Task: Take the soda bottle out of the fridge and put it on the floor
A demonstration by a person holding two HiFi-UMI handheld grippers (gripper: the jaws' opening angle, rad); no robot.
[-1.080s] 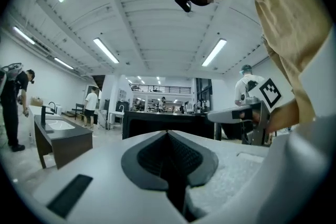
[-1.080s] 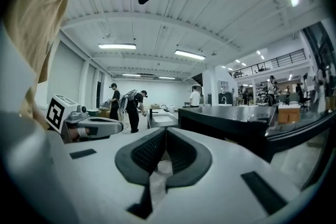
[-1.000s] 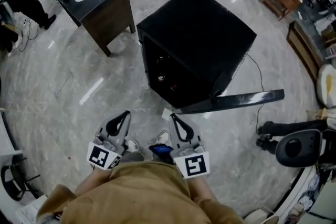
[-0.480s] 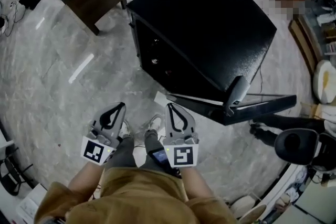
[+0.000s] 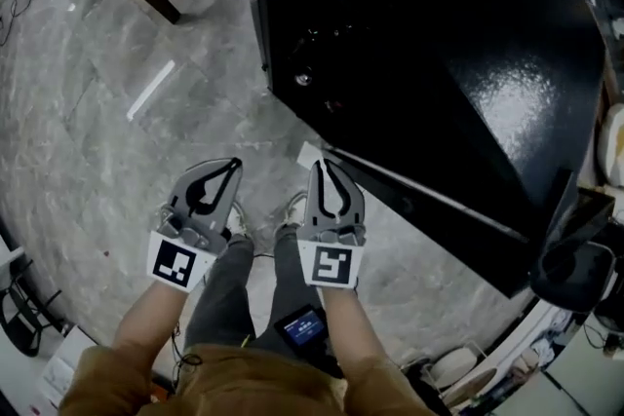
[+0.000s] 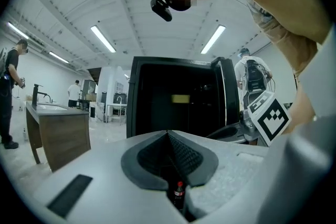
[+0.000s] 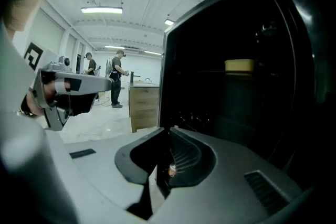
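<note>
Head view: my two grippers hang side by side before the open fridge (image 5: 468,34), above the floor (image 5: 107,161). The left gripper (image 5: 232,168) has its fingers together with nothing clamped, and the right gripper (image 5: 319,165) is the same. In the left gripper view I see the bottle (image 6: 179,194), small and far, through the slot below the closed tips. It stands upright, long axis vertical, red cap upward, apparently low inside the dark fridge.
</note>
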